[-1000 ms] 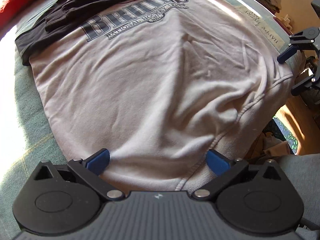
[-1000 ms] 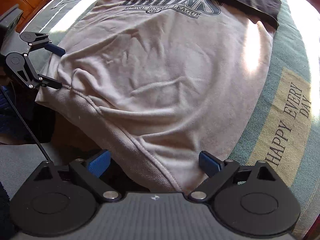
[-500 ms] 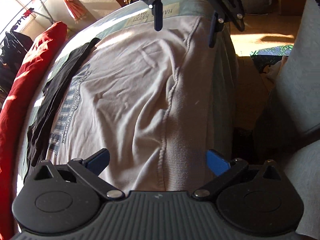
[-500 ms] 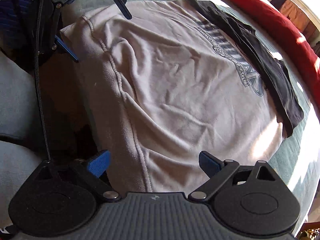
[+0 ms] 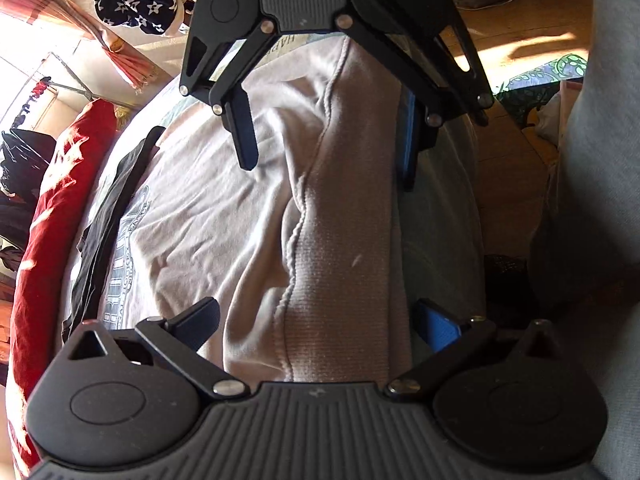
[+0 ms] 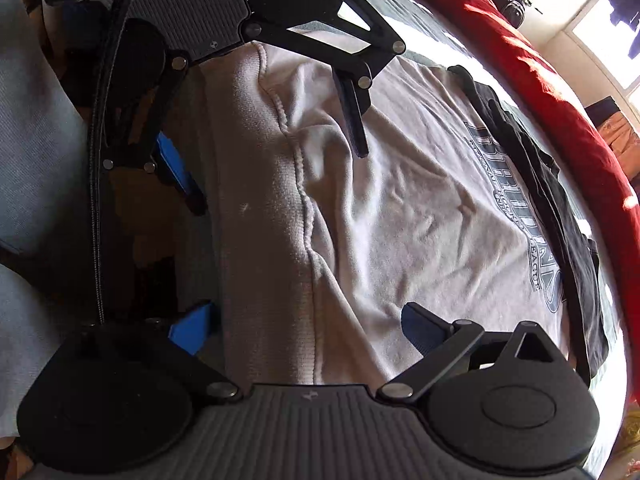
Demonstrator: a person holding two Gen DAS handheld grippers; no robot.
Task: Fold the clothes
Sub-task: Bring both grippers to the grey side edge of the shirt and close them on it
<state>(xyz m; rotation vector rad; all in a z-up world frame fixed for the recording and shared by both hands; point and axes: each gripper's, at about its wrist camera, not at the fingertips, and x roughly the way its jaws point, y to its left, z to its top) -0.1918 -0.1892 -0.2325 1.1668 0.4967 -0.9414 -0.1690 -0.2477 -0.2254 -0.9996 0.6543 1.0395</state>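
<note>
A pale grey sweatshirt (image 5: 224,216) with a "BRUINS" print (image 6: 520,208) lies flat on the bed. Its ribbed hem band (image 5: 344,240) runs along the bed's edge. My left gripper (image 5: 318,320) is open and straddles one end of the band, one finger over the shirt body and one beyond the edge. My right gripper (image 6: 306,326) is open and straddles the other end of the hem band (image 6: 260,232). They face each other: the right gripper (image 5: 326,148) shows in the left wrist view, and the left gripper (image 6: 268,148) in the right wrist view. Neither holds cloth.
A black garment (image 5: 108,216) lies across the sweatshirt's chest end (image 6: 560,200). Beyond it runs a long red cushion (image 5: 48,232). The green-grey bed cover (image 5: 440,220) drops off beside the hem to a wooden floor (image 5: 512,168). Grey cloth (image 6: 32,120) is close at that side.
Both grippers have swung round from facing across the shirt to facing each other along the hem, and have drawn much closer. Both stay open.
</note>
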